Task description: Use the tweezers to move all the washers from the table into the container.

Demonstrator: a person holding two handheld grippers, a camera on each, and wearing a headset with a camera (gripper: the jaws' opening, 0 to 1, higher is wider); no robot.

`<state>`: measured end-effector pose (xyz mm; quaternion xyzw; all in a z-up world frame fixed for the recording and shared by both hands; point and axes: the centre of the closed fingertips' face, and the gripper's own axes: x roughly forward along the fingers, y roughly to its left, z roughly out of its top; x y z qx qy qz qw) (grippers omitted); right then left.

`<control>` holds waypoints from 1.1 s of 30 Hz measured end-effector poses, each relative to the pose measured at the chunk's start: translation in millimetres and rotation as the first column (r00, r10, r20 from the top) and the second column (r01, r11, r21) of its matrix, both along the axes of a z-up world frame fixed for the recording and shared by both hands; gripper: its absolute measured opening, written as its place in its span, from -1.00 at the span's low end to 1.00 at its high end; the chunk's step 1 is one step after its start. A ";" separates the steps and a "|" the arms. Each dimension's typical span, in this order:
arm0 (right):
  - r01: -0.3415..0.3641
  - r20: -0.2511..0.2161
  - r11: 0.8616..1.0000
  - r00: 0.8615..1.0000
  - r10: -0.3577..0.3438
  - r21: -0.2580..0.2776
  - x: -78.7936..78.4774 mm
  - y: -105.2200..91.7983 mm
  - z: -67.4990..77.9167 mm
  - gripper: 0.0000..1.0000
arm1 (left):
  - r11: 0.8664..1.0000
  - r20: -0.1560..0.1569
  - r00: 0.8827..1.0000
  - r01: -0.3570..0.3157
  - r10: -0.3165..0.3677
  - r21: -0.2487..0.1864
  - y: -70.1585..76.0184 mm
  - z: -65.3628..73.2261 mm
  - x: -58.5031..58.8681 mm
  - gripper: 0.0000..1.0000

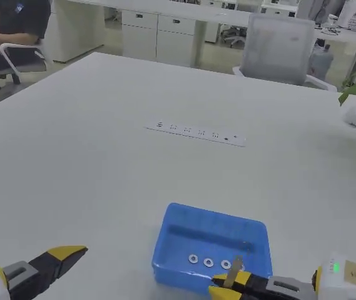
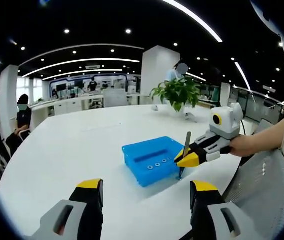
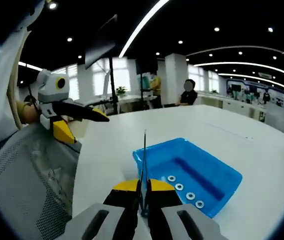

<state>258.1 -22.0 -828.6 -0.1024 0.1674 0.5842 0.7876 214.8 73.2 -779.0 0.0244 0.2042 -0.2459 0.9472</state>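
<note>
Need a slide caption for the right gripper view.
Right hand-held gripper grips tweezers near blue container holding four washers.

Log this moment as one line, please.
left gripper: open | right gripper: shut on tweezers | washers: four in blue container

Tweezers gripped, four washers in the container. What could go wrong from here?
The right gripper pinches the thin tweezers; they may twist or slip. Their tips sit near the container wall; a bump could shove it, as the open left gripper is apart from it.
</note>
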 end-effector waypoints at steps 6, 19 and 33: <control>-0.020 0.032 1.000 0.999 0.021 -0.021 -2.4 -0.9 -2.5 -0.97 | 1.000 0.004 1.000 -0.008 0.008 0.001 0.3 2.0 0.3 0.41; 0.011 -0.083 1.000 0.997 -0.009 0.025 -7.4 -3.5 -4.8 -0.97 | 1.000 0.008 1.000 -0.005 0.005 0.002 1.7 1.0 0.1 0.37; -0.029 -0.068 0.999 0.997 0.031 0.026 -17.5 -5.0 -3.4 -0.93 | 1.000 0.010 1.000 -0.002 0.002 0.002 1.3 0.8 0.5 0.36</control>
